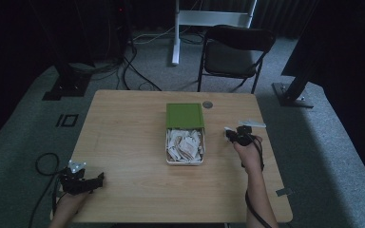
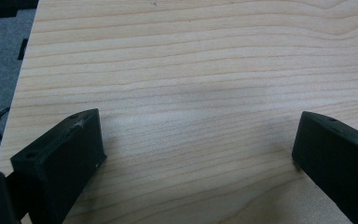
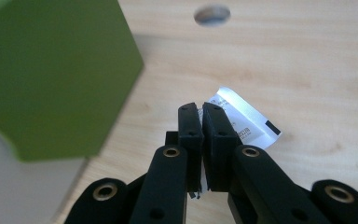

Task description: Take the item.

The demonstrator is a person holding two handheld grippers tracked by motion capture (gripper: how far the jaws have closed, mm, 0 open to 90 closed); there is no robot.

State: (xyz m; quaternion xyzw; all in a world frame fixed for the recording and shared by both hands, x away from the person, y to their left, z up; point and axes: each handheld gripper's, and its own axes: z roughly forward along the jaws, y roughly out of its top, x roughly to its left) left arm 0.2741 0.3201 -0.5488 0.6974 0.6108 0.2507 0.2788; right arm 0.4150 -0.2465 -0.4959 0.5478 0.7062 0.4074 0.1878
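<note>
A white box [image 1: 169, 156] holding several small paper packets [image 1: 184, 144] sits mid-table, its green lid [image 1: 185, 115] propped at the far end. My right gripper [image 1: 230, 135] hovers just right of the box, shut on one white packet [image 3: 247, 122] that sticks out past the jaws; the green lid [image 3: 51, 74] shows large at the left of the right gripper view. My left gripper [image 1: 100, 179] rests at the table's near left corner, open, with bare wood between its fingers [image 2: 60, 161].
A cable hole [image 1: 207, 104] lies in the wooden table [image 1: 123, 142] behind the box. A white strip [image 1: 252, 123] lies near the right hand. A black folding chair [image 1: 235, 52] and stand bases are on the floor beyond the table.
</note>
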